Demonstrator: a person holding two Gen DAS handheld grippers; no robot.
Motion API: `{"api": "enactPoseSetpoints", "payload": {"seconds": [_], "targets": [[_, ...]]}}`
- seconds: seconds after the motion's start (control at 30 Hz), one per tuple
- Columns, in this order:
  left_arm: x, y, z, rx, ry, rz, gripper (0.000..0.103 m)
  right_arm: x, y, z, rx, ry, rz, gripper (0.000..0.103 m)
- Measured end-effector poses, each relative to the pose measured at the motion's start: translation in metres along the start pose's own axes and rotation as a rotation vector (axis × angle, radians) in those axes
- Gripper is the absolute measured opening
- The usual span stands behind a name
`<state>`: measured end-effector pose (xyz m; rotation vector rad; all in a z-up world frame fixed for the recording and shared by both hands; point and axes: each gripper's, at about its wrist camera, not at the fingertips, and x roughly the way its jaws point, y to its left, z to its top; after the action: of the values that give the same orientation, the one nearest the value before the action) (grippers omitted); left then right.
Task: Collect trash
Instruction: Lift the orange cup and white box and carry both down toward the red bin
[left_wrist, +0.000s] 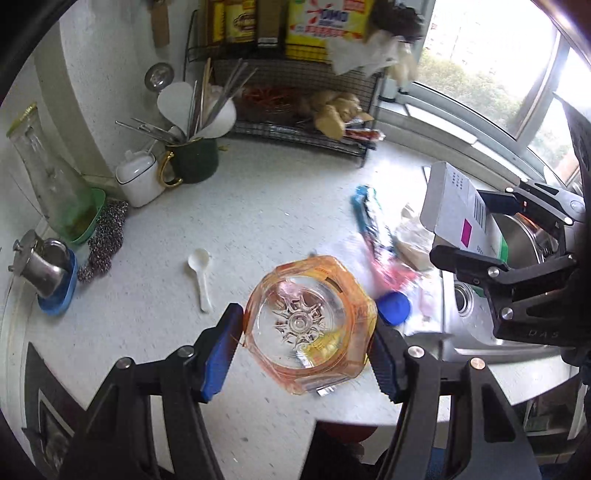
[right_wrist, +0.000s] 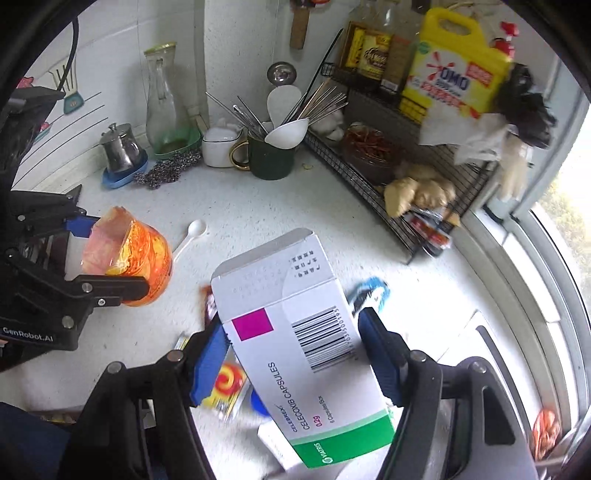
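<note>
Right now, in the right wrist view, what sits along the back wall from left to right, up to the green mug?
Small steel teapot on a blue dish → tall clear glass carafe → white lidded ceramic pot → dark green mug holding utensils.

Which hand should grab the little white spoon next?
Neither yet, both are full. The left gripper holds the orange plastic bottle; the right gripper holds the capsule box. Once emptied, probably the left: the white spoon lies nearer its side of the counter.
</note>
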<state>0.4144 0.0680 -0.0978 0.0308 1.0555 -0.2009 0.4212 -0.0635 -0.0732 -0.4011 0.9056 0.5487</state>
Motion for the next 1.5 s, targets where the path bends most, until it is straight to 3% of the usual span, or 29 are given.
{"api": "enactPoseSetpoints", "payload": {"seconds": [0.37,0.7,0.9,1.03,1.2,1.5], "targets": [[-0.071,-0.087,-0.100,0.070,-0.038,-0.019,0.062,-0.104,0.035,-0.111,0.074,-0.027,-0.007,0.067],[-0.065,-0.139,-0.193,0.133,0.073,-0.051,0.062,-0.118,0.065,-0.204,0.260,0.028,0.044,0.067],[-0.028,-0.146,-0.229,0.151,0.180,-0.075,0.062,-0.092,0.079,-0.256,0.388,0.108,0.051,0.067],[0.011,-0.145,-0.256,0.152,0.259,-0.089,0.062,-0.061,0.086,-0.290,0.470,0.168,0.005,0.067],[0.071,-0.146,-0.287,0.153,0.327,-0.114,0.062,-0.019,0.095,-0.330,0.539,0.247,0.018,0.067],[0.180,-0.161,-0.329,0.181,0.386,-0.194,0.062,0.059,0.090,-0.389,0.620,0.261,-0.062,0.067]]}}
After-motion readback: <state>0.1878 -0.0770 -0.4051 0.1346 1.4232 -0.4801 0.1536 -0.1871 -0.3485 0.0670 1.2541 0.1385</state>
